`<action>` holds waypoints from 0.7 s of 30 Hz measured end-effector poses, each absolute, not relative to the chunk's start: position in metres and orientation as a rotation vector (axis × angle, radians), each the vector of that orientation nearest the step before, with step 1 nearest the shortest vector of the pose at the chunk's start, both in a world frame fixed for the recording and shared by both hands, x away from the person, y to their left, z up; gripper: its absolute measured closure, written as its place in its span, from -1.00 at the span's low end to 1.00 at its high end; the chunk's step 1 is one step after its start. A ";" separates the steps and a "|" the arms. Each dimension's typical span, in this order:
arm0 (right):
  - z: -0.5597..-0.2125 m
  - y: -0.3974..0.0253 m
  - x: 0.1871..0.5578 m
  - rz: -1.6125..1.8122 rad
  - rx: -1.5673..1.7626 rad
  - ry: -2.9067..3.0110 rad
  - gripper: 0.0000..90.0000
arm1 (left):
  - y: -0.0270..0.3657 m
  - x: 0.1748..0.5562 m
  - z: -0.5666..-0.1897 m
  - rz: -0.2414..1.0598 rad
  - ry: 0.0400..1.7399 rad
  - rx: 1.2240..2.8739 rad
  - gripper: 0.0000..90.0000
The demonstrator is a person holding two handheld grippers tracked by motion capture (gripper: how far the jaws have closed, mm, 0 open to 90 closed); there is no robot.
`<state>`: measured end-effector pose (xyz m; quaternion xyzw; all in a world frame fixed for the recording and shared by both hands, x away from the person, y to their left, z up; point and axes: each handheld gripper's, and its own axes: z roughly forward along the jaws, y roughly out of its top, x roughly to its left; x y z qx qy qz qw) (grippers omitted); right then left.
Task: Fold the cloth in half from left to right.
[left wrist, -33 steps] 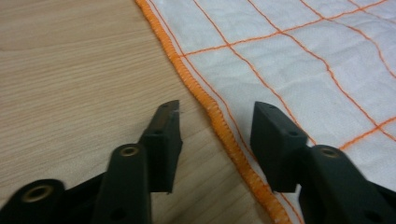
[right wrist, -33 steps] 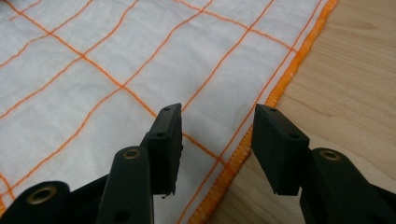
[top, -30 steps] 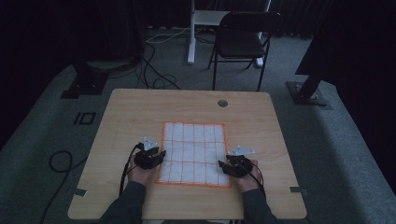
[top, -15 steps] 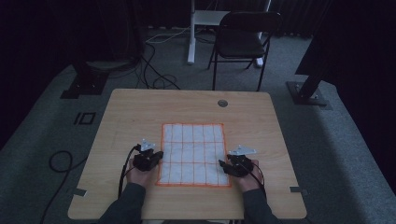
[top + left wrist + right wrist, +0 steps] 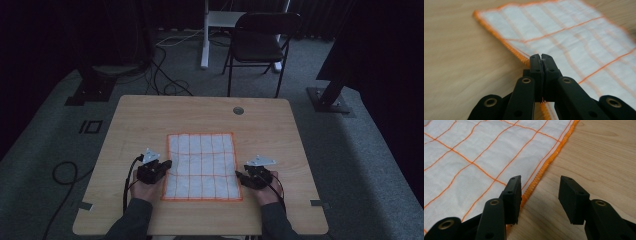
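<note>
A white cloth with an orange grid and orange hem lies flat in the middle of the wooden table. My left gripper sits at the cloth's left edge. In the left gripper view its jaws are pressed together on the orange hem. My right gripper rests at the cloth's right edge. In the right gripper view it stands open, low over the table, with the hem running under its left finger.
A round grommet hole sits near the table's far edge. A black chair and a white stand are on the floor beyond. Cables trail off the table's left side.
My left gripper has slid a little left and nearer the person, and the cloth seems to have shifted left with it. The right gripper has stayed in place.
</note>
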<state>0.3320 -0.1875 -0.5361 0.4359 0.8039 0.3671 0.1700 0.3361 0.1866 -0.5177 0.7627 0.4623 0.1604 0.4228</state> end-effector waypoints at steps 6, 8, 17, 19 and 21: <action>-0.536 -0.188 0.332 1.042 1.241 2.283 0.18 | 0.177 0.341 -0.507 0.373 1.100 1.903 0.98; -0.536 -0.188 0.333 1.039 1.241 2.285 0.18 | 0.172 0.343 -0.503 0.363 1.079 1.905 0.98; -0.536 -0.189 0.333 1.039 1.242 2.282 0.18 | 0.137 0.354 -0.486 0.319 0.963 1.937 0.98; -0.535 -0.190 0.333 1.041 1.246 2.277 0.18 | 0.127 0.356 -0.483 0.311 0.938 1.948 0.98; -0.535 -0.192 0.333 1.042 1.250 2.271 0.18 | 0.116 0.359 -0.481 0.302 0.916 1.965 0.98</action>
